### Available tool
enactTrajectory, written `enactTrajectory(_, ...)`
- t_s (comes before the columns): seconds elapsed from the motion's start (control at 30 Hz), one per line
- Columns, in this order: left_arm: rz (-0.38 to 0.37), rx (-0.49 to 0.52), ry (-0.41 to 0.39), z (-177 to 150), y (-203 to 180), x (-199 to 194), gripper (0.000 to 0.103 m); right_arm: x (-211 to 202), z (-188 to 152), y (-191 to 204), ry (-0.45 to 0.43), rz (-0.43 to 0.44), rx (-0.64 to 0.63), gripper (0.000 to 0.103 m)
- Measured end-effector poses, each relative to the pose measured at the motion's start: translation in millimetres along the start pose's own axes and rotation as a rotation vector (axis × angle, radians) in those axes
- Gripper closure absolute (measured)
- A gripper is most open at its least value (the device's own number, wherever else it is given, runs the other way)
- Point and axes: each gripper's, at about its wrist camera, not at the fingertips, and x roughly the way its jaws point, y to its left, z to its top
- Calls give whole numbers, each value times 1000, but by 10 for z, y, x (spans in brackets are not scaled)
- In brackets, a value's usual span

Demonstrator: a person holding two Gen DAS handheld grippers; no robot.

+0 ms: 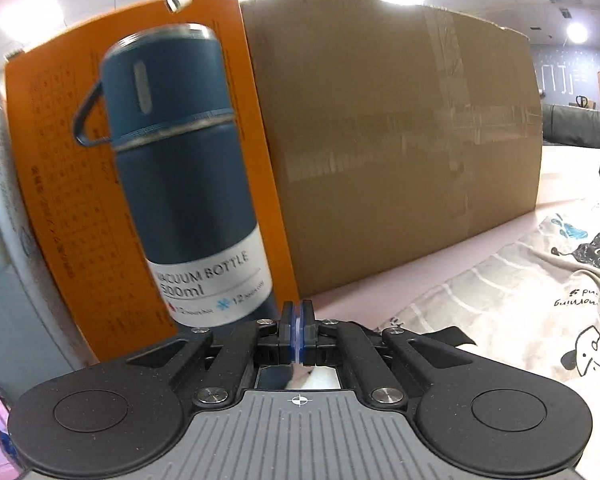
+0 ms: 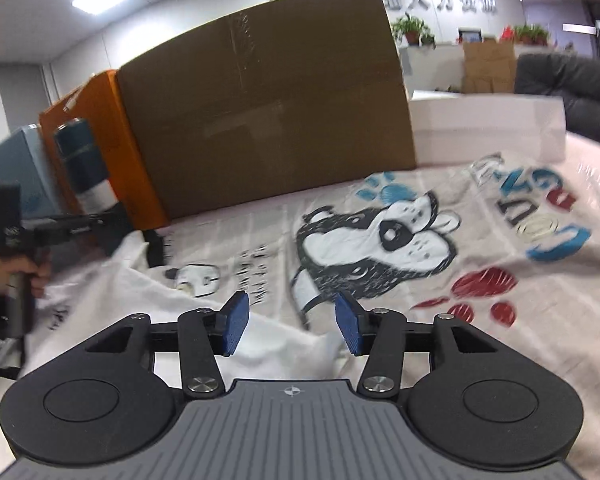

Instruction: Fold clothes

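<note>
The shirt [image 2: 380, 248] lies spread on the pink worktop [image 2: 592, 160], its long axis running along the far edge in front of the box [image 2: 268, 100]. It is white, printed with a black-and-white dog, blue paw marks, red shapes and lettering; the near-left part is rumpled. The right tongs [image 2: 290, 322] stand apart above the cloth. The left tongs [image 1: 297, 330] are pressed together, and whether they pinch cloth cannot be told. A bottle [image 1: 180, 176] stands at the far left.
</note>
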Motion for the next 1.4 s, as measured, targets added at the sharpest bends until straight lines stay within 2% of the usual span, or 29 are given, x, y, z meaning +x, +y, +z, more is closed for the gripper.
enactTrajectory(0.17, -65, -88, 53, 61, 61, -71, 93, -82, -52, -71, 55, -19, 94, 56)
enactTrajectory(0.23, -133, -129, 98, 106, 13, -67, 76, -79, -81, -106, 81, -27, 120, 50)
enactTrajectory(0.27, -169, -148, 122, 130, -16, -63, 62, -62, -93, -119, 91, -27, 128, 49)
enactTrajectory(0.3, -203, -152, 133, 151, -85, -57, 54, -24, -100, -116, 96, -31, 128, 49)
enactTrajectory(0.4, -251, -132, 163, 206, -402, 9, 47, 100, -111, -73, 101, -49, 109, 49)
enactTrajectory(0.43, -265, -99, 200, 209, -531, 72, 47, 126, -109, -42, 98, -59, 95, 51)
enactTrajectory(0.47, -244, -43, 239, 179, -701, 127, 47, 151, -105, -23, 96, -78, 86, 56)
enactTrajectory(0.5, -182, 14, 264, 135, -814, 201, 65, 164, -108, -12, 93, -99, 75, 68)
enactTrajectory(0.53, -147, 25, 266, 104, -852, 243, 80, 174, -114, -4, 91, -120, 64, 79)
enactTrajectory(0.57, -120, 25, 261, 77, -875, 275, 93, 170, -105, 11, 77, -127, 47, 83)
enactTrajectory(0.6, -94, 25, 257, 50, -899, 308, 95, 162, -89, 28, 58, -127, 27, 90)
enactTrajectory(0.7, -22, -32, 143, 120, -914, 212, 96, 137, -44, 79, 3, -129, -31, 94)
enactTrajectory(0.77, 16, -40, 108, 186, -951, 235, 96, 120, -14, 113, -34, -131, -70, 94)
enactTrajectory(0.93, 69, -60, 148, 144, -1008, 497, 96, 317, 62, 205, -55, -178, -195, 94)
enactTrajectory(1.03, 83, -52, 214, 133, -1062, 663, 96, 466, 57, 188, -3, -212, -221, 94)
enactTrajectory(1.1, 90, -40, 223, 156, -1095, 690, 88, 564, 52, 173, 36, -234, -234, 94)
enactTrajectory(1.13, 77, -52, 211, 170, -1086, 663, 85, 612, 49, 165, 55, -245, -240, 91)
enactTrajectory(1.17, 59, -67, 196, 184, -1072, 629, 70, 661, 46, 157, 74, -256, -247, 87)
enactTrajectory(1.2, 41, -81, 165, 216, -1045, 528, 48, 663, 42, 146, 75, -266, -242, 75)
enactTrajectory(1.23, 24, -94, 130, 252, -1014, 410, 37, 648, 37, 134, 69, -276, -234, 40)
enactTrajectory(1.27, 6, -107, 95, 288, -983, 292, 24, 634, 34, 114, 70, -271, -219, 17)
enactTrajectory(1.3, -6, -97, 60, 326, -958, 133, 23, 609, 34, 96, 62, -258, -207, 5)
enactTrajectory(1.4, -25, 19, -18, 364, -905, -505, 20, 433, 43, 84, -28, -216, -176, 6)
